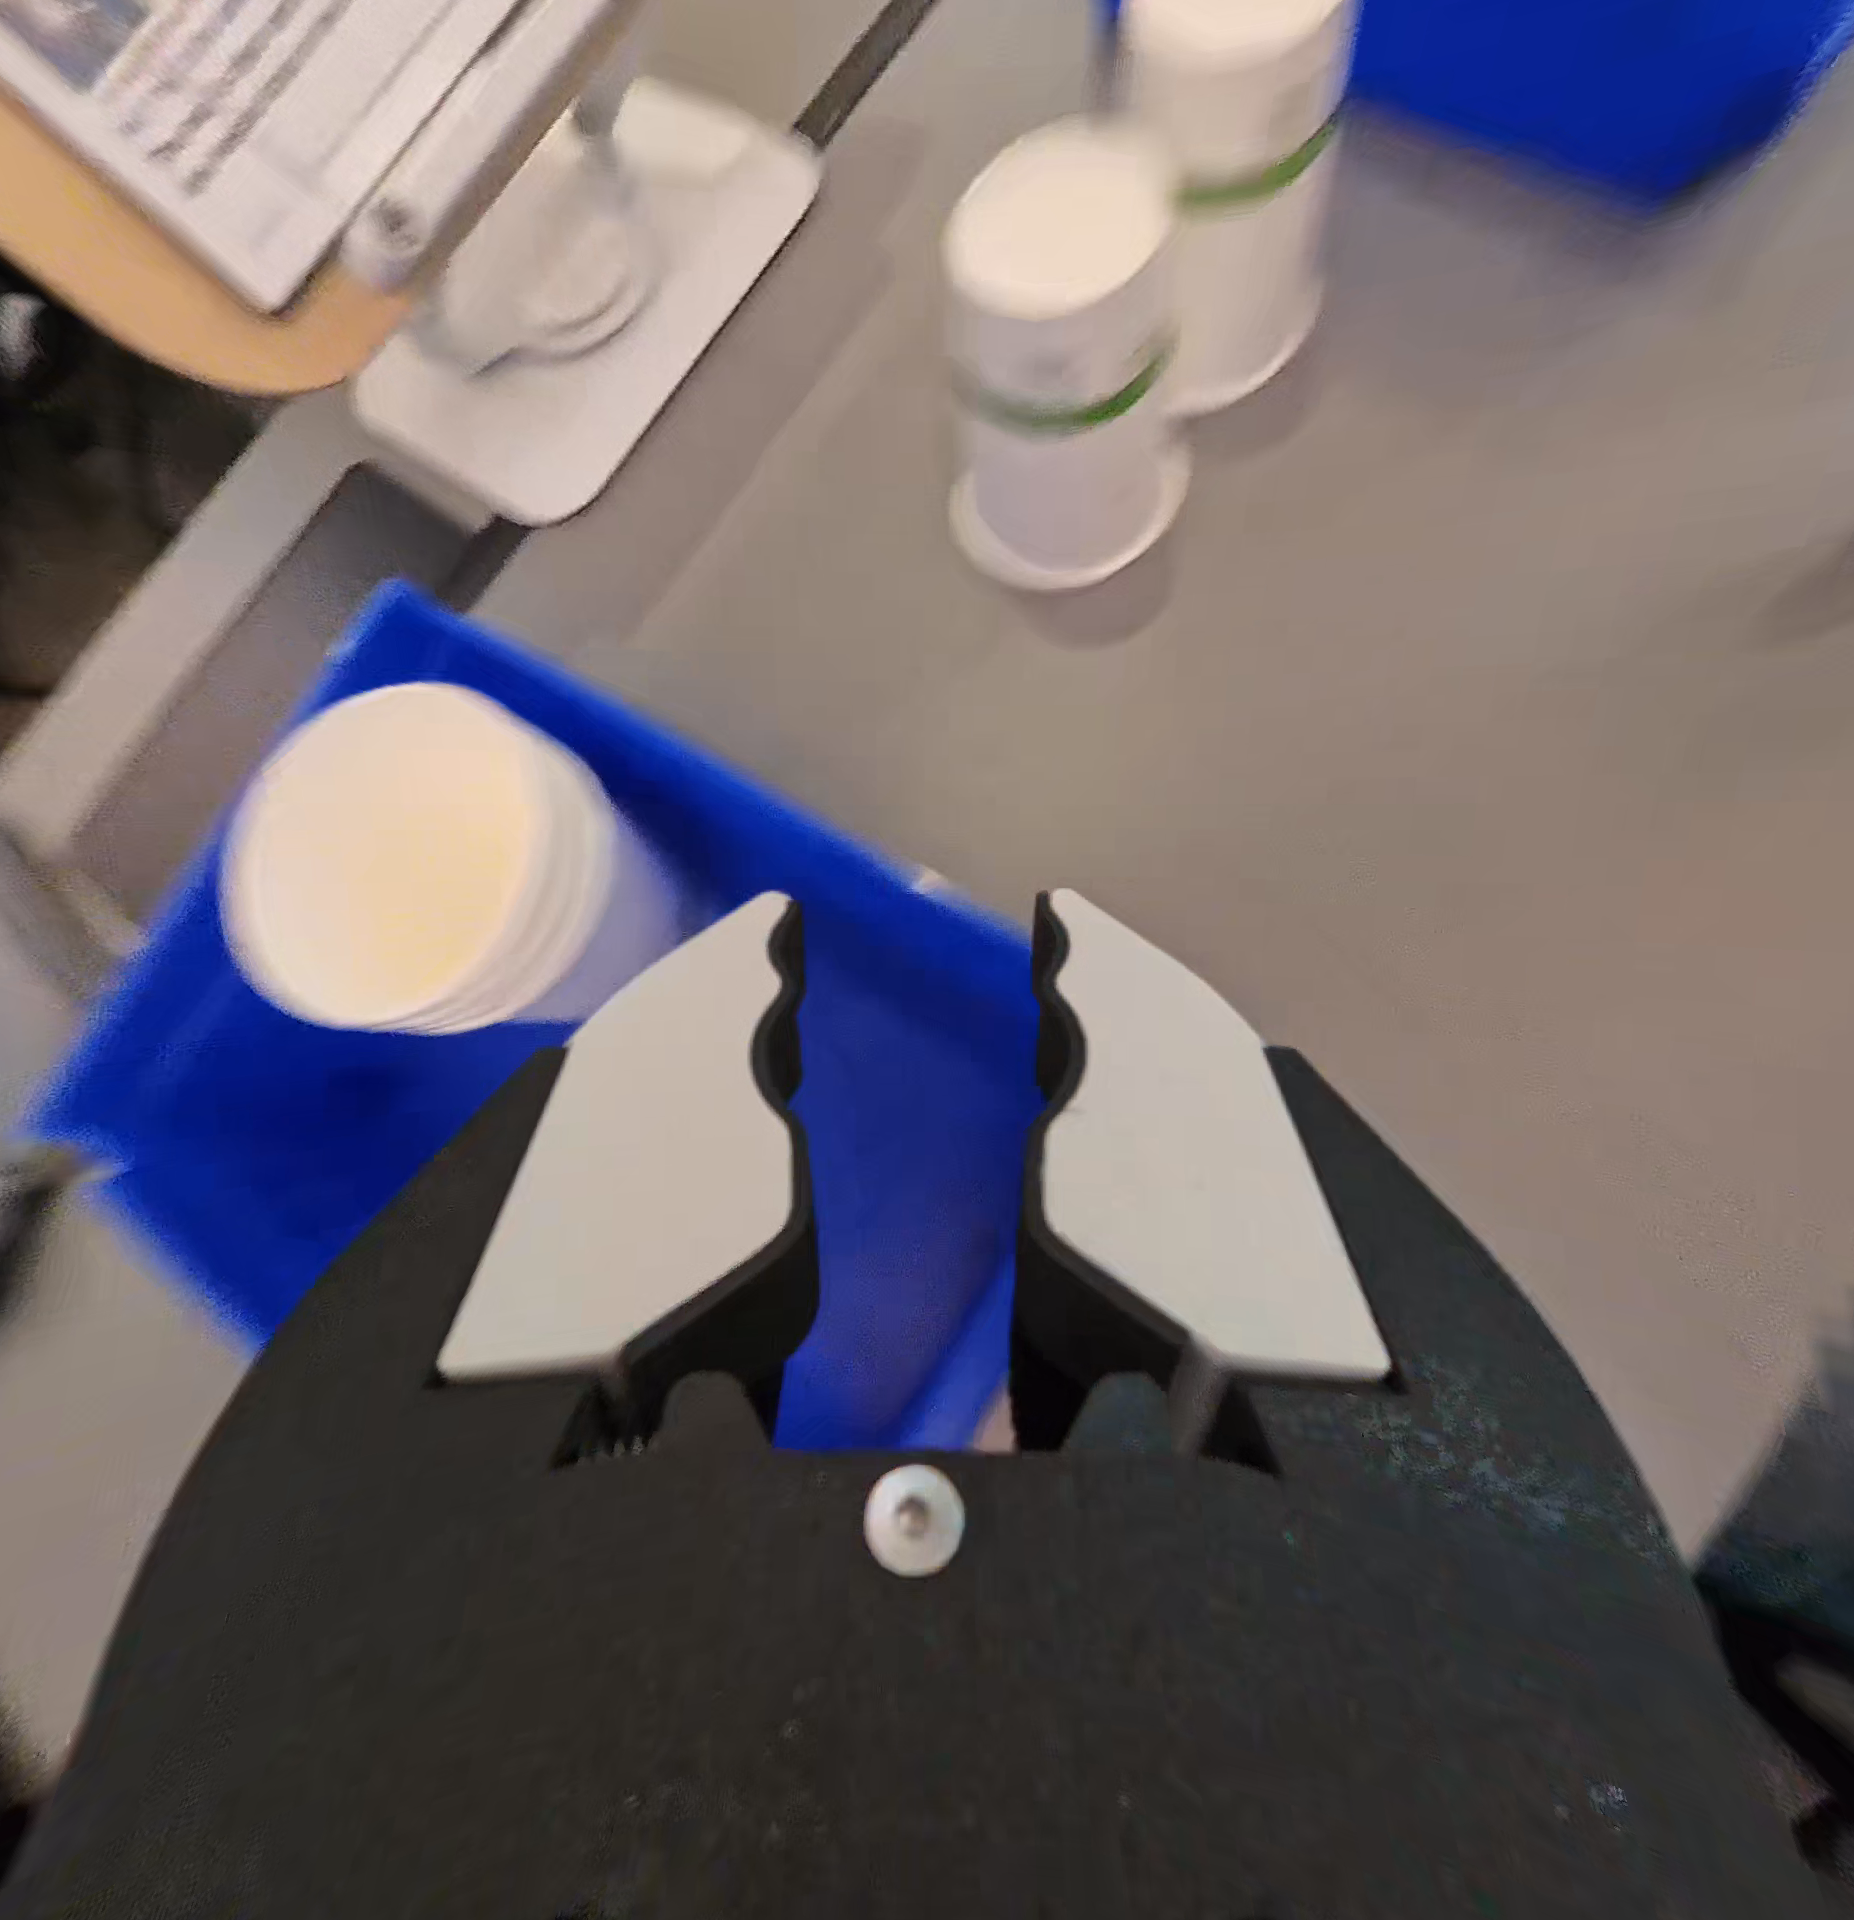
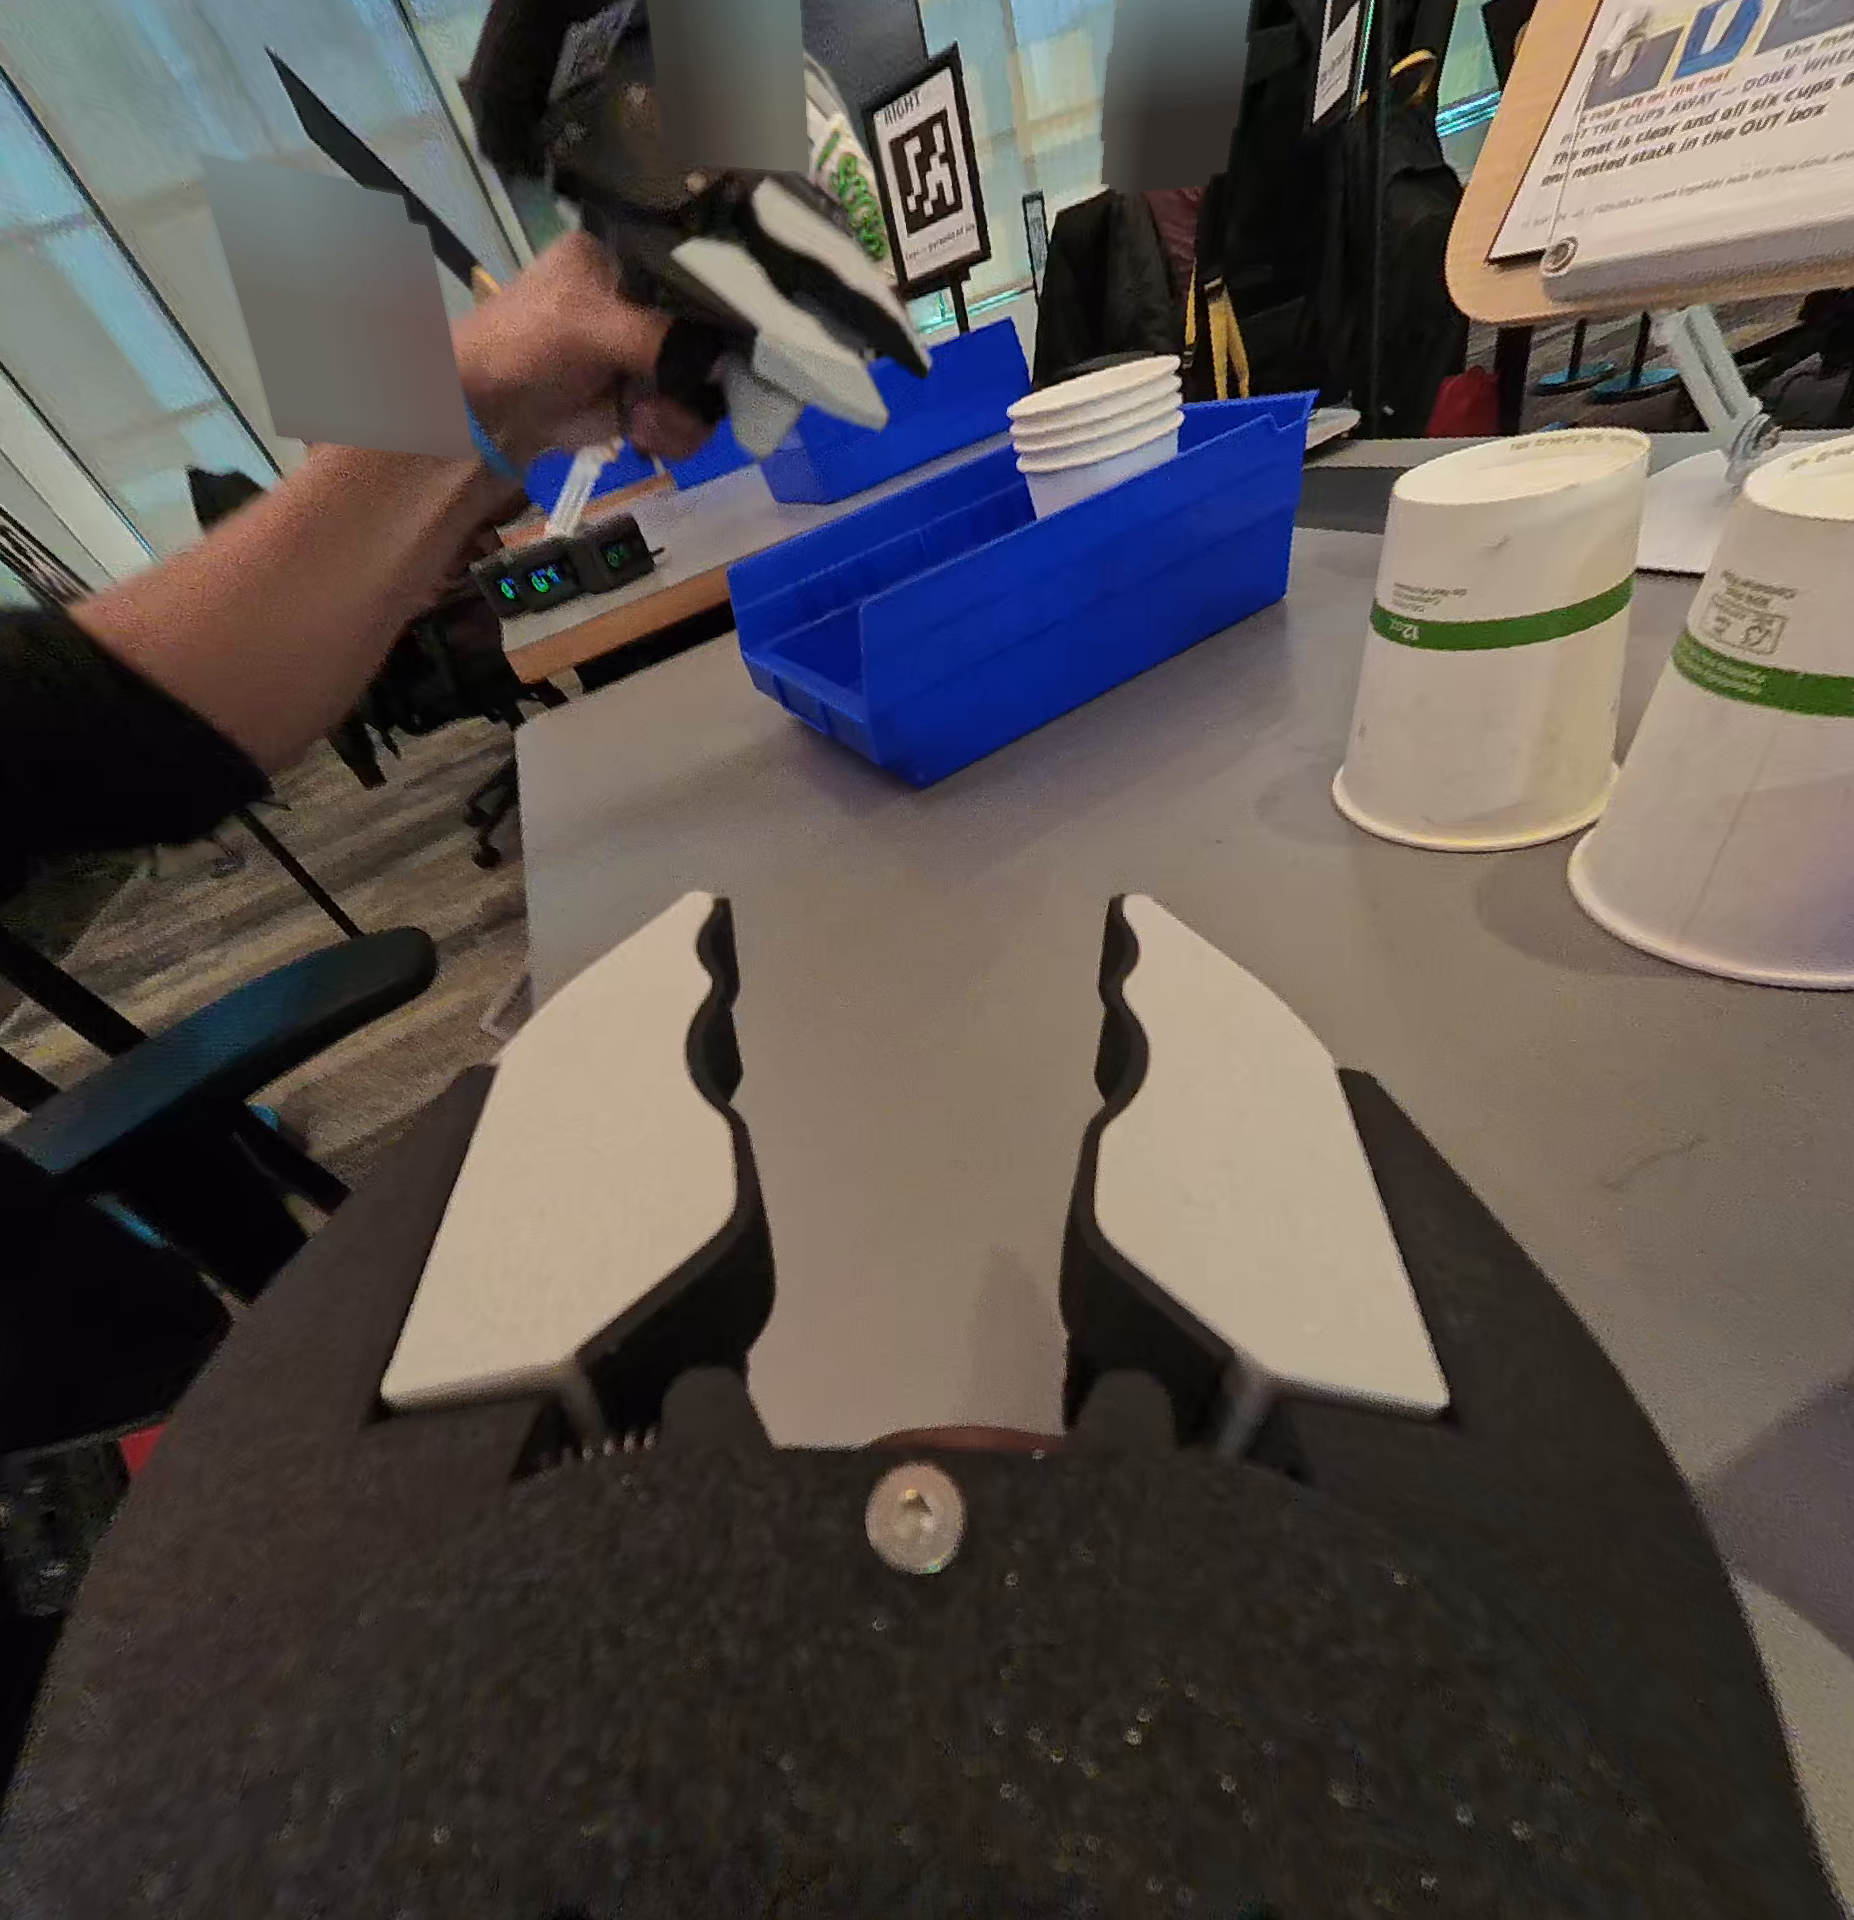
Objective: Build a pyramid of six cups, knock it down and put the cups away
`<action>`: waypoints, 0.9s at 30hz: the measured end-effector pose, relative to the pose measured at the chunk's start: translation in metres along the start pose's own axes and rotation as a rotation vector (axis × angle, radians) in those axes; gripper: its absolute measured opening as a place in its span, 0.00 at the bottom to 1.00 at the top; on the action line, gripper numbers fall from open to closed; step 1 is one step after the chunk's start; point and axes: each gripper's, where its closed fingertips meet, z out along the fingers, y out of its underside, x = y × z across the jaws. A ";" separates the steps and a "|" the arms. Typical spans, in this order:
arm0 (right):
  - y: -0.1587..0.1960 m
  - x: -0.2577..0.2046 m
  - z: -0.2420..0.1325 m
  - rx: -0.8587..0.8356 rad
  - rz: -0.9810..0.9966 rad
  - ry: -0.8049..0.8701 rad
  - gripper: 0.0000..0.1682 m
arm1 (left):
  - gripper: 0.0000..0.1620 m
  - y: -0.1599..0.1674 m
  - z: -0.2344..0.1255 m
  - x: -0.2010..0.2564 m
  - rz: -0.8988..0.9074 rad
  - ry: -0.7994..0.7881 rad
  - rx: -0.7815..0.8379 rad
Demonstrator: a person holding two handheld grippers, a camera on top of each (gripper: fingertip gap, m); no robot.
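Cups (image 2: 1096, 436) nest upright in the blue bin (image 2: 1016, 634) (two more stand upturned outside); both jaws apart, empty.

Motion smears the nested cup stack (image 1: 414, 857) and blue bin (image 1: 310, 1122), and the frame edge crops the nearer upturned cup (image 2: 1764, 748).
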 end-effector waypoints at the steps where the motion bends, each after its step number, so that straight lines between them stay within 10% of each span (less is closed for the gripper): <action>1: 0.001 0.001 0.000 -0.012 -0.025 0.010 0.39 | 0.24 0.007 0.002 -0.020 0.059 -0.034 -0.077; 10: 0.008 0.005 0.001 -0.059 -0.103 0.035 0.36 | 0.19 0.028 0.042 -0.092 0.197 0.028 -0.392; 27: 0.014 0.005 0.002 -0.087 -0.094 0.020 0.33 | 0.03 0.028 0.056 -0.089 0.167 0.117 -0.367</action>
